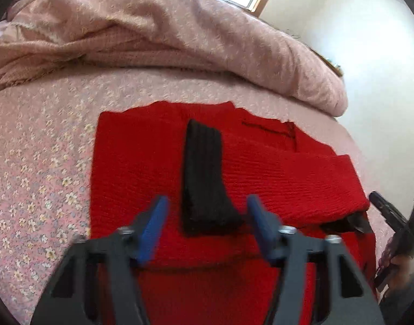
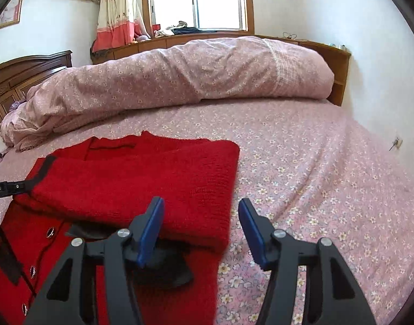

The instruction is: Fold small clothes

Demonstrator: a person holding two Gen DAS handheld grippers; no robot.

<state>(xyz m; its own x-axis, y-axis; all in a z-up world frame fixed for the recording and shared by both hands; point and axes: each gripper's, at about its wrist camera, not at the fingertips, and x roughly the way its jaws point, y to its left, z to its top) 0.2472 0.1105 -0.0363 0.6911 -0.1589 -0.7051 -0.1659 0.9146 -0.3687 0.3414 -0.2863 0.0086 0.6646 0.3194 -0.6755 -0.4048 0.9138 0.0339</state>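
A red knit cardigan [image 1: 142, 162] lies on the bed, with both sleeves folded in over its body. A black ribbed cuff [image 1: 202, 178] lies on top in the middle. My left gripper [image 1: 205, 211] is open and empty, its blue pads either side of the cuff's near end, just above it. In the right wrist view the cardigan [image 2: 142, 178] shows its folded sleeve and a button row at lower left. My right gripper [image 2: 201, 216] is open and empty over the cardigan's right edge. The right gripper also shows at the right edge of the left wrist view [image 1: 396, 224].
The bed has a pink floral sheet [image 2: 315, 178]. A rolled pink quilt [image 2: 179, 75] lies across the far side. A wooden headboard [image 2: 22, 73] stands at left, a window [image 2: 207, 0] and white wall behind. The left gripper's body [image 2: 6, 188] enters at the left.
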